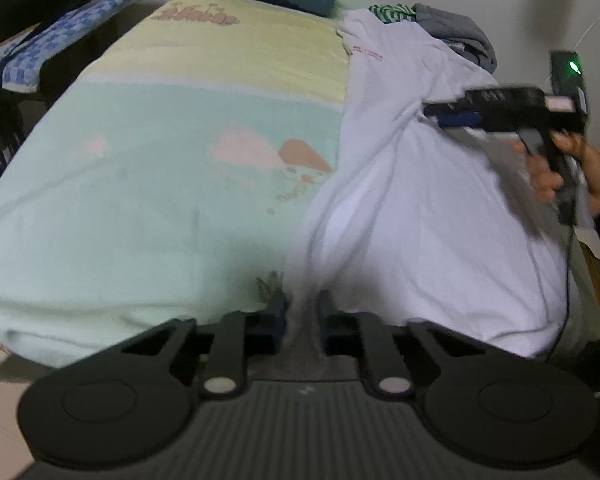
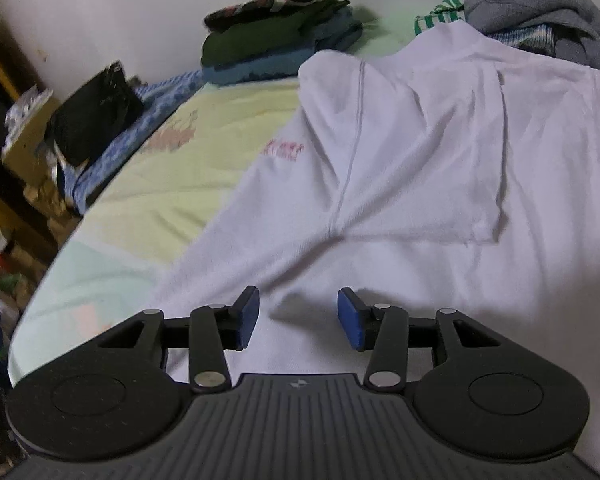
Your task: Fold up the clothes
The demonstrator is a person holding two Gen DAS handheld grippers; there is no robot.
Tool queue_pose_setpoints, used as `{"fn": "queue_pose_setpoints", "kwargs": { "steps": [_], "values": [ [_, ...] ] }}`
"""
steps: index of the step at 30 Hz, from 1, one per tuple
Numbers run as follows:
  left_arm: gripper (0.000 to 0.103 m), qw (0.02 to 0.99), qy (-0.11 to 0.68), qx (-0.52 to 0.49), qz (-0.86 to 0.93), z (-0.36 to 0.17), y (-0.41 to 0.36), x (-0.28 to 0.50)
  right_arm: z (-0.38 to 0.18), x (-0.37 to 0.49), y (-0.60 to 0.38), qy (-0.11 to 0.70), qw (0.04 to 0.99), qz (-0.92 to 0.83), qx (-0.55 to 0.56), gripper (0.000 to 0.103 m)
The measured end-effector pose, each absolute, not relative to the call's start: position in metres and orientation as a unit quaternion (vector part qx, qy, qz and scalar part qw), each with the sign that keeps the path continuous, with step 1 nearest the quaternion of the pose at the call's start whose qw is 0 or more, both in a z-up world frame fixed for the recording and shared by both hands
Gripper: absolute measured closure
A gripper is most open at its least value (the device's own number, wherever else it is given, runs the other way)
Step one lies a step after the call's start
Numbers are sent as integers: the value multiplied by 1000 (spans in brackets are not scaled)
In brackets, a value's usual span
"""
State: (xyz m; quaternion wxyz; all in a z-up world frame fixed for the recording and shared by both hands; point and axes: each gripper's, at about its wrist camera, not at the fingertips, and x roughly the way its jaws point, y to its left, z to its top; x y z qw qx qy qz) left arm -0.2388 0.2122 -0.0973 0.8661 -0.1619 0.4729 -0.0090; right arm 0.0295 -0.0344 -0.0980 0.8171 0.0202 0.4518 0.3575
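Note:
A white T-shirt lies spread over the right half of the bed, with small red print near its far edge. My left gripper is shut on a bunched fold of the shirt's near edge. My right gripper is open and empty, hovering just above the shirt, with a folded-over sleeve ahead of it. In the left wrist view the right gripper shows side-on over the shirt's right part, held by a hand.
The bed carries a green and yellow cartoon sheet. A stack of folded clothes sits at the far end. A pile of unfolded clothes lies at the far right. A black bag rests on a blue patterned cloth beside the bed.

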Motion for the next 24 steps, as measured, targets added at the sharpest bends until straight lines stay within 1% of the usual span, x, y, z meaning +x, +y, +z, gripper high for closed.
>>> {"fn": "queue_pose_setpoints", "kwargs": {
  "steps": [3,5,6,8,9,14,19,21,23,24],
  "values": [
    [103,870,471,-144,-13,-88,198,-243,-101,46,-27,455,823,336,48,57],
    [103,875,467,-127,-19,-77,185,-246,-105,59,-24,466,823,315,73,59],
    [103,878,463,-118,-23,-71,178,-247,-107,65,-24,471,822,307,90,62],
    [103,884,457,-96,-32,-59,165,-249,-109,74,-25,474,821,298,110,80],
    [103,886,454,-89,-40,-54,159,-250,-109,77,-26,475,821,295,114,92],
    [103,881,456,-84,-95,-51,130,-247,-105,79,-22,460,831,299,89,94],
    [103,857,488,-83,-143,-75,102,-236,-108,81,-18,449,837,306,57,94],
    [103,845,502,-87,-161,-86,92,-231,-112,82,-19,445,839,308,56,96],
    [103,834,516,-86,-174,-94,85,-227,-112,82,-21,443,837,317,48,92],
    [103,831,521,-80,-178,-95,83,-227,-110,80,-23,445,836,319,44,80]
  ]
}}
